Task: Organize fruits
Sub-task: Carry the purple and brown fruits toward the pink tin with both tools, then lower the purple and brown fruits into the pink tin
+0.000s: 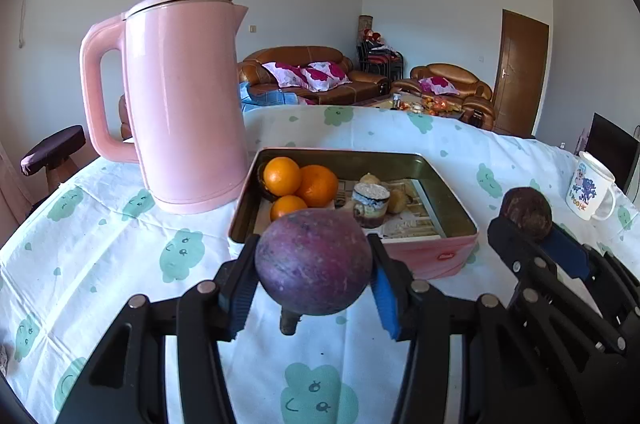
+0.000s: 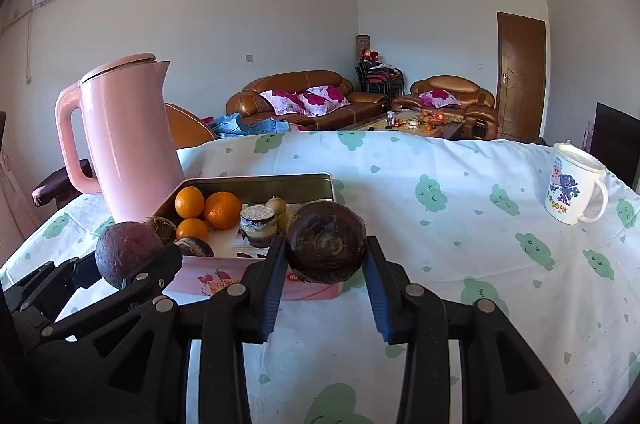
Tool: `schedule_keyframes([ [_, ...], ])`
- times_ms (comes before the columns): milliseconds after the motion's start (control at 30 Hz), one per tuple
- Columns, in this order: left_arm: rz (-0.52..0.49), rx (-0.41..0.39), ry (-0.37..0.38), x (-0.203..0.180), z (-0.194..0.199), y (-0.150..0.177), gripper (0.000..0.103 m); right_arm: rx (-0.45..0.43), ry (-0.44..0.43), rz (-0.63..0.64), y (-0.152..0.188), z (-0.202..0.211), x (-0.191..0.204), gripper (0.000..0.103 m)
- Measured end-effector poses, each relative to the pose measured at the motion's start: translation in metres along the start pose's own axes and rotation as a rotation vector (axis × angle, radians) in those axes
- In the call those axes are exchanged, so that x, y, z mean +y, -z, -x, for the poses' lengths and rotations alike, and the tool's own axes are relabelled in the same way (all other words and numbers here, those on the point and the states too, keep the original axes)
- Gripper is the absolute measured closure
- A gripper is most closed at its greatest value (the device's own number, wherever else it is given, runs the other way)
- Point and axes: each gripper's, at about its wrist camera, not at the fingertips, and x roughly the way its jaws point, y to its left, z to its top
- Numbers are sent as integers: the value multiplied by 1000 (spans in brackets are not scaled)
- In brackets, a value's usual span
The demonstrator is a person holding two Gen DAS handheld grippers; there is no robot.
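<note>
Left wrist view: the left gripper [image 1: 314,278] clamps a purple fruit [image 1: 314,262] between its blue pads, lifted above the tablecloth [image 1: 120,264]. Just beyond it sits the tin [image 1: 436,256] with three oranges [image 1: 300,185]; a pink kettle [image 1: 180,103] stands beyond to the left.

Right wrist view: the right gripper [image 2: 326,278] grips a dark brown fruit [image 2: 326,242] at the tin's near corner. A mug [image 2: 574,187] stands far right.
</note>
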Motion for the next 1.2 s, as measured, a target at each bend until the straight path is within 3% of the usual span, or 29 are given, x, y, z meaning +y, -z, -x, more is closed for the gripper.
schedule_keyframes([
  [167,43,-16,15,24,0,-5,50,-3,-42,-15,-1,-2,5,63],
  [367,121,-45,116,55,0,-13,50,-19,-107,-56,-12,-4,7,63],
  [733,53,-45,37,37,-30,-42,50,-46,-116,-67,-46,-37,14,63],
  [967,30,-4,-14,20,-66,-58,50,-69,-53,-71,-53,-60,8,63],
  [1200,3,24,-34,9,-89,-60,50,-12,-20,-48,-50,-85,4,63],
])
